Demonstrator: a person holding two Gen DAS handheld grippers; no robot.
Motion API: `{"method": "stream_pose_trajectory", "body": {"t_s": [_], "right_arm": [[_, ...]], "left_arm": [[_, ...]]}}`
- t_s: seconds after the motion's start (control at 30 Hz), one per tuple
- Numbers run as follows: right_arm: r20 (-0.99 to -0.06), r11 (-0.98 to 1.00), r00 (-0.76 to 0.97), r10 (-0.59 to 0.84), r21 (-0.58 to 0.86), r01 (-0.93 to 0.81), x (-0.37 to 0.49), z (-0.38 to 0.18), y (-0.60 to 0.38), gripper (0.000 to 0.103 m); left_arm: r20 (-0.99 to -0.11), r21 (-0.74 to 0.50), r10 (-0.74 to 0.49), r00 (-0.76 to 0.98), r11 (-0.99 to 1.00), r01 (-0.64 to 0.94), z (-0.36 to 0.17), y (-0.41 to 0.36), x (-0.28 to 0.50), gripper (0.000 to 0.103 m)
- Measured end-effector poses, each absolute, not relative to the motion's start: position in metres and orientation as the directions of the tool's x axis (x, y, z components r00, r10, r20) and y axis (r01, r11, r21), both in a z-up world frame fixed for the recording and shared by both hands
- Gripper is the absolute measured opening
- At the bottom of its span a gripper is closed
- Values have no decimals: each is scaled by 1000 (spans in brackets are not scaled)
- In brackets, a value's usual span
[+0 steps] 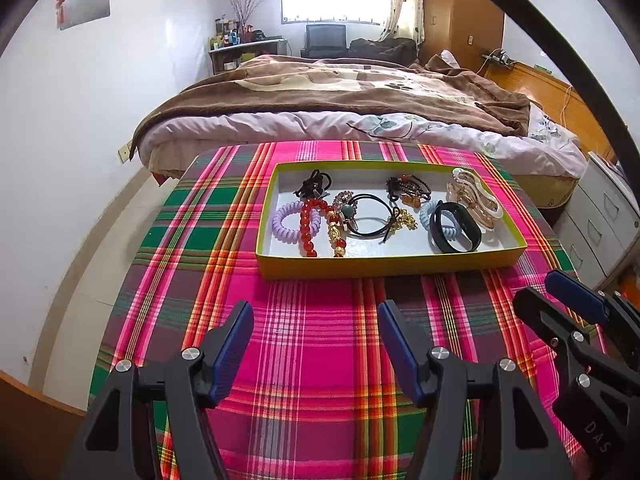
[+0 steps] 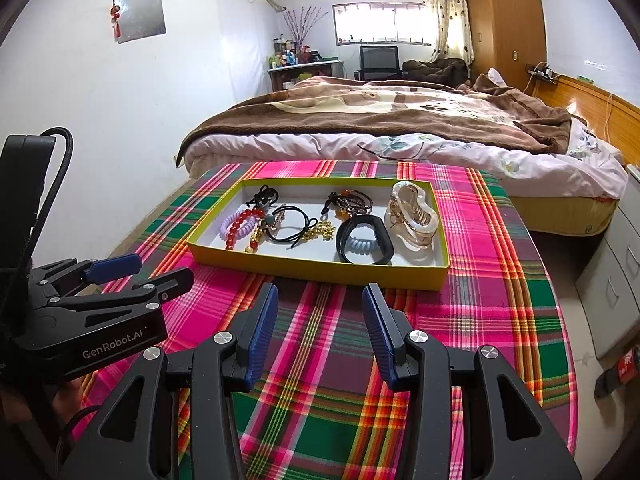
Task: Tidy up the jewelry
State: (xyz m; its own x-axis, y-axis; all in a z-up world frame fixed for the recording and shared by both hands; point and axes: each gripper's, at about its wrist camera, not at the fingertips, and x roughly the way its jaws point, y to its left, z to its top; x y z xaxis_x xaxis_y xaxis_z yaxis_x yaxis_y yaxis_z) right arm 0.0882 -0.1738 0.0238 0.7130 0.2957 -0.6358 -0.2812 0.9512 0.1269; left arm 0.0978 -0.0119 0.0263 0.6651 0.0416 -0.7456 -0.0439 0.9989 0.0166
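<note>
A shallow yellow-green box with a white floor stands on the plaid table. In it lie a lilac spiral hair tie, a red bead bracelet, a gold bead strand, black elastic ties, a black band over a pale blue spiral tie, and a clear beige hair claw. My left gripper is open and empty, short of the box. My right gripper is open and empty, beside it.
The table wears a pink, green and red plaid cloth. A bed with a brown blanket stands just behind the table. White drawers stand at the right. A white wall is at the left.
</note>
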Motion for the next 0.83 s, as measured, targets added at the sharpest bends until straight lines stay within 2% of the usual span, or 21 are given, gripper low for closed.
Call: {"method": "stream_pose_trajectory", "body": {"t_s": [0.83], "right_arm": [[-636,950,712,298,127,-284,85,25,-173,45]], "left_arm": [[-740,25,60,670,998,-62,29,-10,93,64]]}}
